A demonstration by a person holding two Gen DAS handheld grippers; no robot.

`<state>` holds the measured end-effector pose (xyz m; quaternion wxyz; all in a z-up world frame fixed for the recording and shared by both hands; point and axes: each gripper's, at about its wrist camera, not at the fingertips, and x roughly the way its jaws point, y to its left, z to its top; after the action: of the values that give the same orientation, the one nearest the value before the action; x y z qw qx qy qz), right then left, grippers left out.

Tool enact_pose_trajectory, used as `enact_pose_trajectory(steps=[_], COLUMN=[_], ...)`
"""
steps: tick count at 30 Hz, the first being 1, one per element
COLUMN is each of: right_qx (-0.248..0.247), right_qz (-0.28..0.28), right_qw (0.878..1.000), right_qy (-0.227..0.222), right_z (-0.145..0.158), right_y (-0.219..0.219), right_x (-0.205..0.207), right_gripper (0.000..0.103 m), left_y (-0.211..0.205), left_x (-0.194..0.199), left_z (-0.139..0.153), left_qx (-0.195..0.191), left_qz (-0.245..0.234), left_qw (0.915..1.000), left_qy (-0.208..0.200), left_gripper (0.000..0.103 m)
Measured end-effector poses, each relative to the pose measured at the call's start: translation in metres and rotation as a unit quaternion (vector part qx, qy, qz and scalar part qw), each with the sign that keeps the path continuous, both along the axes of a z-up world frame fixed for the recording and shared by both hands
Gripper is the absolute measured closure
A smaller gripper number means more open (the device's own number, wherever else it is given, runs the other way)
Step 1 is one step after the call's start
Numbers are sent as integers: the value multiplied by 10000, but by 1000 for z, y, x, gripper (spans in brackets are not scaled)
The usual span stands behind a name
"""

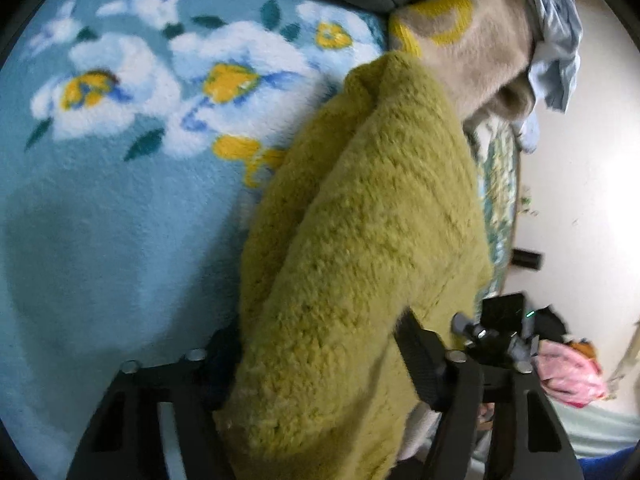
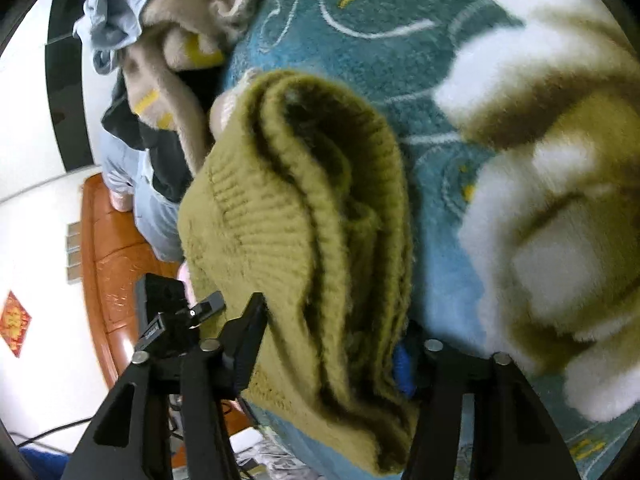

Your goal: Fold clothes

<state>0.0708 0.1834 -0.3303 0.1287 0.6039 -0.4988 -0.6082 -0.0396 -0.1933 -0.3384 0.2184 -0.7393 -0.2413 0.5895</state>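
An olive-green fuzzy knit sweater point(image 1: 360, 240) is bunched into a thick folded bundle and lifted over a blue flowered blanket point(image 1: 120, 208). My left gripper point(image 1: 320, 364) is shut on one side of it, the fabric filling the gap between the fingers. My right gripper point(image 2: 340, 344) is shut on the sweater point(image 2: 304, 216) too, where stacked folds and a ribbed hem show. The other gripper's body shows at the edge of each view, close by. The fingertips are mostly buried in the wool.
A heap of unfolded clothes point(image 1: 500, 32), beige with yellow and pale blue, lies at the blanket's far edge point(image 2: 168, 40). A white-and-brown fluffy garment point(image 2: 552, 200) rests on the blanket to the right. A brown bed frame point(image 2: 108, 240), white floor and a pink cloth point(image 1: 568, 376) lie beyond.
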Motion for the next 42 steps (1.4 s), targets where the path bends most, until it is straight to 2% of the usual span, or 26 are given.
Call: enact_pose_trajectory(steps=[3, 6, 12, 16, 21, 23, 28, 34, 42], right_qx=[191, 300, 590, 726, 929, 1016, 1111, 909, 119], right_qz=[22, -22, 116, 179, 315, 401, 720, 1349, 2160], right_qw=[9998, 9994, 9978, 9967, 9933, 9910, 9844, 9725, 9525], right_qy=[26, 155, 262, 313, 612, 768, 1157, 1667, 2145], right_z=[14, 38, 93, 138, 204, 228, 274, 304, 315], right_y=[-3, -9, -25, -38, -48, -55, -69, -93, -139], right_x=[0, 1, 15, 30, 63, 66, 61, 31, -3], right_gripper=[66, 67, 68, 68, 68, 68, 68, 68, 68], left_y=[0, 2, 6, 10, -10, -29, -44, -64, -107], left_x=[7, 14, 44, 73, 108, 117, 123, 129, 161], left_z=[12, 30, 68, 99, 160, 185, 231, 276, 332], left_qx=[-63, -53, -15, 117, 297, 389, 563, 303, -385], left_qz=[-39, -38, -188, -94, -17, 26, 301, 870, 1792], left_qw=[9999, 9997, 9994, 9993, 9975, 9961, 9914, 9831, 9633], left_qy=[115, 214, 288, 333, 635, 785, 1143, 1585, 1961], left_gripper=[62, 68, 70, 70, 70, 70, 70, 70, 70])
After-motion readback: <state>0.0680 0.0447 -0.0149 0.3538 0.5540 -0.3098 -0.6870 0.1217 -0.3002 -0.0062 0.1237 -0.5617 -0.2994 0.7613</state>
